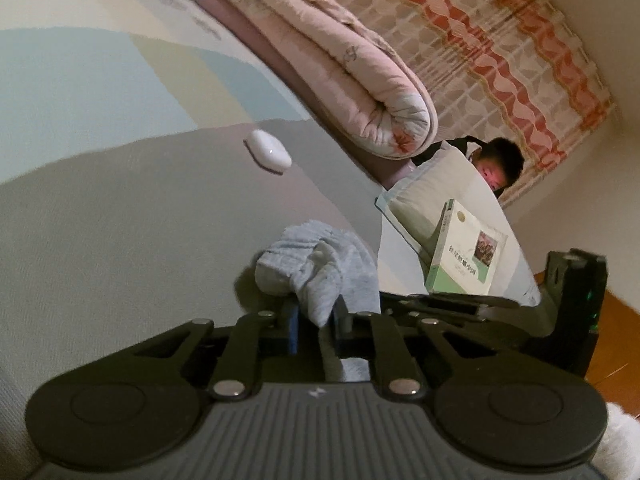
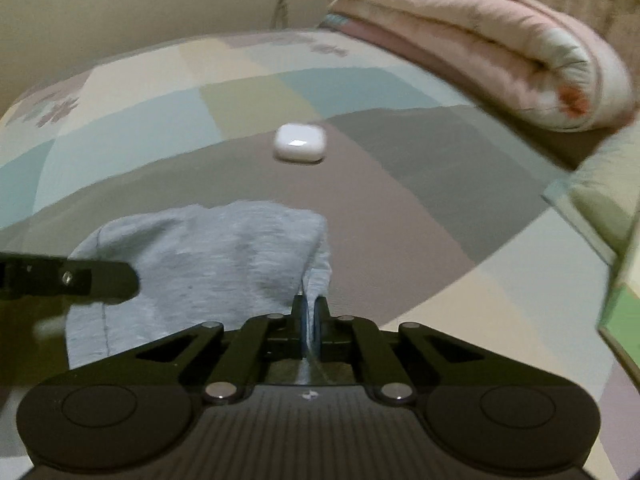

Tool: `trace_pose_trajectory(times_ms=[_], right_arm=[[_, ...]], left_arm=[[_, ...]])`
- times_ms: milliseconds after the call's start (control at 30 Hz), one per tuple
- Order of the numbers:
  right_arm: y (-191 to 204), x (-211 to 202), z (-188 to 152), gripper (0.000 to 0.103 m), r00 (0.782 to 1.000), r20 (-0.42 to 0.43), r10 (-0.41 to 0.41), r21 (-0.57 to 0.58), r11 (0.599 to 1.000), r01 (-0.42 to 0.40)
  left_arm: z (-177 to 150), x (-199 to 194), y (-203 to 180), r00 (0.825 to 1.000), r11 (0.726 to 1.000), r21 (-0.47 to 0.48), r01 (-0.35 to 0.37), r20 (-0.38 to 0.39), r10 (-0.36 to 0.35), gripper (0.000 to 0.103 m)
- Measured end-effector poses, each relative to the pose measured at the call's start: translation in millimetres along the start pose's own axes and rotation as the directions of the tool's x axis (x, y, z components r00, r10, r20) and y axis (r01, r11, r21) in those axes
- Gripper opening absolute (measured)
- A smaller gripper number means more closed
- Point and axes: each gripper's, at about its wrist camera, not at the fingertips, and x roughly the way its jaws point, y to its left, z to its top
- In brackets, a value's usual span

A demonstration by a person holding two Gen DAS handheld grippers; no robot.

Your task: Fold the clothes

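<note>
Left hand-held gripper (image 1: 316,314): pinching a bunched fold of the grey garment (image 1: 320,268).
Right hand-held gripper (image 2: 311,312): clamping the garment's edge.
Garment: lying on the bed (image 2: 400,184).

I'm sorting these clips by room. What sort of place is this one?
Most likely a bedroom: a bed with a patchwork sheet, a folded pink quilt at its far side, and a patterned curtain behind.
</note>
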Motion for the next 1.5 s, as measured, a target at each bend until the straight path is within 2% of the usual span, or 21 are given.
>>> trace_pose_trajectory(times_ms=[167,367,500,667,767,933,1033,1067,1100,1167,1300,1367,1433,1500], right_arm=[[-19.6,-28.6,11.5,0.004,0.996,0.053,-0.072,0.059,0.996,0.069],[-46.8,-52.4,37.9,0.005,0.975,0.125,-0.183,0.096,0.981,0.171],[-69.2,-53.2,49.2,0.005,0.960,0.142,-0.242,0.126,0.966,0.225],[-86.6,-26.2,61.2,0.005,0.949,0.135,-0.285,0.150,0.953,0.264],[-84.8,-2.5,59.2,0.005,0.954,0.115,-0.275,0.153,0.954,0.257],[-74.0,40.4,41.7,0.006,0.961,0.042,-0.272,0.121,0.957,0.266],[-70.5,50.6,33.5,0.014,0.961,0.005,-0.277,0.118,0.954,0.274],[-69.9,50.1,31.7,0.017,0.960,-0.001,-0.279,0.124,0.953,0.277],[-69.1,46.1,31.0,0.020,0.962,0.003,-0.274,0.133,0.953,0.271],[-66.9,30.6,28.6,0.032,0.966,0.009,-0.258,0.167,0.953,0.253],[-53.0,-13.0,13.2,0.046,0.975,0.015,-0.224,0.223,0.951,0.215],[-37.7,-43.1,-8.7,0.055,0.982,0.008,-0.187,0.250,0.952,0.179],[-19.1,-71.4,-33.7,0.057,0.989,-0.004,-0.147,0.266,0.953,0.143],[4.3,-99.3,-62.0,0.061,0.991,-0.016,-0.135,0.256,0.957,0.134]], left_arm=[[9.8,-5.5,-28.5,1.000,0.994,0.102,-0.027,0.016,0.025,0.008],[41.5,3.2,-98.4,0.999,0.943,0.333,-0.021,0.037,0.009,0.008],[55.6,26.8,-116.7,0.999,0.926,0.377,-0.010,0.038,-0.005,0.008],[58.5,60.2,-105.5,1.000,0.928,0.372,-0.027,0.024,0.019,0.008],[51.5,70.9,-86.7,0.999,0.939,0.343,-0.033,0.002,0.034,0.008],[32.3,85.4,-64.7,0.997,0.932,0.359,-0.039,-0.055,0.063,0.013],[29.7,84.8,-54.2,0.994,0.937,0.347,0.037,-0.114,0.003,0.034],[31.0,81.2,-53.6,0.993,0.937,0.343,0.060,-0.116,-0.021,0.044],[32.6,76.9,-53.7,0.992,0.937,0.340,0.082,-0.116,-0.045,0.049],[36.1,70.4,-52.5,0.989,0.941,0.316,0.124,-0.117,-0.091,0.068],[46.2,68.5,-45.3,0.981,0.968,0.223,0.120,-0.174,-0.081,0.068],[53.1,67.4,-44.2,0.974,0.975,0.197,0.101,-0.222,-0.056,0.068],[59.1,67.4,-44.6,0.962,0.980,0.177,0.095,-0.268,-0.045,0.069],[61.8,74.8,-44.7,0.949,0.984,0.143,0.109,-0.309,-0.060,0.075]])
